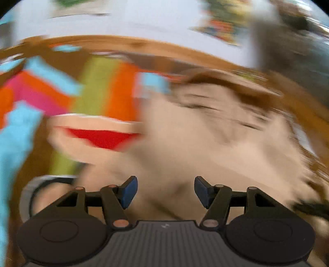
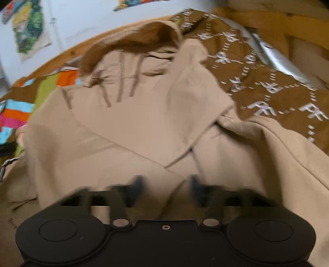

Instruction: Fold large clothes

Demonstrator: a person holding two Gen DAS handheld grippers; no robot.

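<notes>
Both jaws apart, nothing clamped: left gripper (image 1: 164,192) and right gripper (image 2: 165,191) over soft beige hoodie (image 2: 127,123), lying rumpled with sleeve folded across, hood and drawcords at the far end. Beneath: brown bedspread (image 2: 257,82) with white print, striped multicolour cloth (image 1: 98,88) left. Beyond: wooden bed frame (image 2: 267,22), white wall (image 2: 82,18) with posters.

Both wrist views hang close over 1 hoodie (image 2: 127,123).
</notes>
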